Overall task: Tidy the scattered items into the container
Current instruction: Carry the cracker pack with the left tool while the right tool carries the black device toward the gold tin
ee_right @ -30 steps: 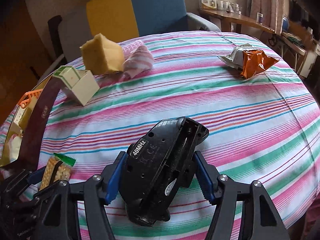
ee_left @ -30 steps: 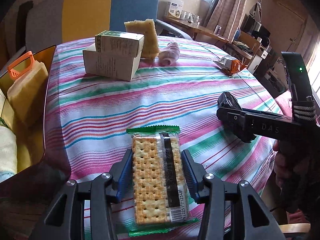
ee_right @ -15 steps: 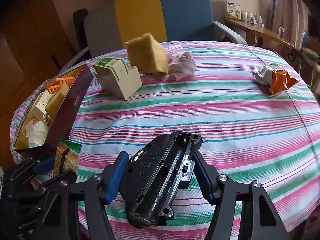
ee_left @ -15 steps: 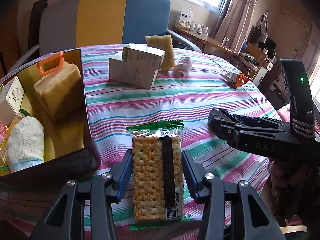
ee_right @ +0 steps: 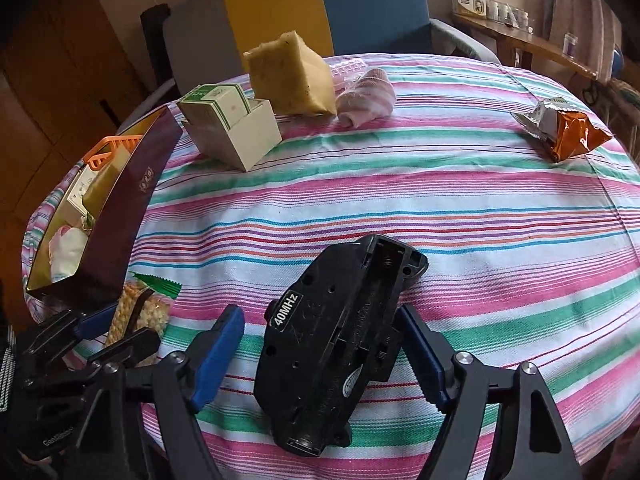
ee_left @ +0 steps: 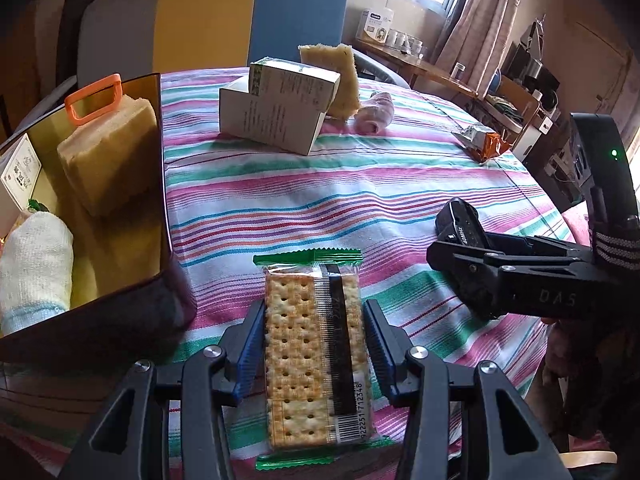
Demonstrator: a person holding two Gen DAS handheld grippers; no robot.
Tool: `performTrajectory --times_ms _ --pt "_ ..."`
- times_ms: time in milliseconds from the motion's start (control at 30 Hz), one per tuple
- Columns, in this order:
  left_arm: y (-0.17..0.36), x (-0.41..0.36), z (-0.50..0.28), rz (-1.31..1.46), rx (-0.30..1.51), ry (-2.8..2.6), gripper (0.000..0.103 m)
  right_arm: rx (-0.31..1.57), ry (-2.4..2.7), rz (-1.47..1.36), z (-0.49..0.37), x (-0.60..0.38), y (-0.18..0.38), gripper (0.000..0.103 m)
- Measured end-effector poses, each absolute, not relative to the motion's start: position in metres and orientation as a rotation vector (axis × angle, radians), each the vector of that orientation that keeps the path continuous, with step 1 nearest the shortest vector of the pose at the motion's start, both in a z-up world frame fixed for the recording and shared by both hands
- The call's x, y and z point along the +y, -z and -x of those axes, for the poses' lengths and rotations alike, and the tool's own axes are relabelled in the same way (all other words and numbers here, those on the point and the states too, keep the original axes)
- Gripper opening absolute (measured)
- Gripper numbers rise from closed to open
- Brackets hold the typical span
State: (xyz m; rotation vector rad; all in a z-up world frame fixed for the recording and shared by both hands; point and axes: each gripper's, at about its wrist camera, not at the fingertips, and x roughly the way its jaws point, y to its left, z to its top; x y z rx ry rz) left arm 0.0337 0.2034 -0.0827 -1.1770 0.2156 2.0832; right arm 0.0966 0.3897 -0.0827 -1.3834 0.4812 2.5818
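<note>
1. Left claw (ee_left: 315,336): held low and level over the near edge of the counter (ee_left: 400,184), pointing to the far side. Its blue pads (ee_left: 252,340) are clenched on the long sides of a cracker pack (ee_left: 316,360), which is lifted clear of the cloth.
2. Right claw (ee_right: 320,356): held level to the right of the left claw, pointing across the counter. Jaws are parted wide. The right pad touches a black remote (ee_right: 340,344); the left pad stands apart from it. Whether the remote is grasped or resting cannot be told.
3. Container (ee_left: 162,160): at the left edge of the counter, just beside the cracker pack. It holds a sponge (ee_left: 108,152), an orange handle (ee_left: 94,98) and a white sock (ee_left: 36,264).
4. Far side of the counter: boxes (ee_left: 280,108), a second sponge (ee_left: 336,76), a pink roll (ee_left: 376,114). A snack bag (ee_right: 568,132) lies at far right.
</note>
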Motion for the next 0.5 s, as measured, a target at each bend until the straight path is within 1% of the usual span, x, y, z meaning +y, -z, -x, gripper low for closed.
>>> performTrajectory --times_ms 67,100,133,167,333,500 --pt "0.083 0.203 -0.033 1.177 0.212 -2.081 0.048 0.418 -2.560 1.402 -0.090 0.386 0.083 0.085" --pt "0.083 0.203 -0.033 1.177 0.210 -2.080 0.048 0.375 -2.545 1.406 -0.087 0.383 0.084 0.081" --pt "0.083 0.203 -0.033 1.177 0.208 -2.079 0.048 0.332 -2.530 1.410 -0.084 0.382 0.084 0.066" --pt "0.083 0.202 -0.032 1.176 0.206 -2.078 0.048 0.304 -2.520 1.403 -0.082 0.382 0.084 0.066" --pt "0.082 0.202 -0.033 1.171 0.198 -2.082 0.048 0.274 -2.543 1.382 -0.087 0.381 0.084 0.066" --pt "0.072 0.201 -0.037 1.124 0.187 -2.087 0.048 0.323 -2.564 1.378 -0.095 0.382 0.082 0.066"
